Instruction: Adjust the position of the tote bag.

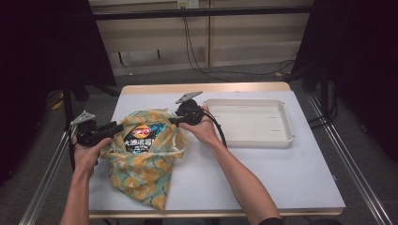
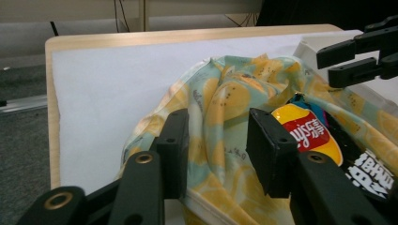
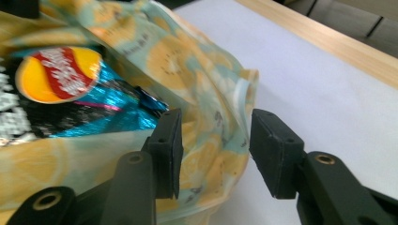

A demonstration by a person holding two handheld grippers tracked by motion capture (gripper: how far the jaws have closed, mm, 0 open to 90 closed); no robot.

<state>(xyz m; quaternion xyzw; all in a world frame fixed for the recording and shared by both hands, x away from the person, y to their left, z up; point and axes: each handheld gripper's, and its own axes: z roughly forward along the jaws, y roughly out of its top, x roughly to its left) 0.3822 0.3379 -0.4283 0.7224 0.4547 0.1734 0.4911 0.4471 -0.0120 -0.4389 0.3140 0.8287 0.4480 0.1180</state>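
A cloth bag (image 1: 141,176) printed with yellow lemons on pale green lies on the left of the white table, its mouth facing the far side. A snack packet (image 1: 143,137), black and blue with a red and yellow logo, lies in the mouth. My left gripper (image 1: 119,126) is at the bag's left rim; in the left gripper view its jaws (image 2: 218,136) stand apart with the bag's cloth (image 2: 225,93) between them, beside the packet (image 2: 309,133). My right gripper (image 1: 173,121) is at the right rim; its jaws (image 3: 213,140) stand apart around the cloth edge (image 3: 234,93), and the packet (image 3: 61,84) lies to their left.
An empty white tray (image 1: 281,140) sits at the back right of the table, just right of my right hand. Bare white tabletop (image 1: 263,178) spreads in front of it. Black frames and cables stand beyond the table's far edge.
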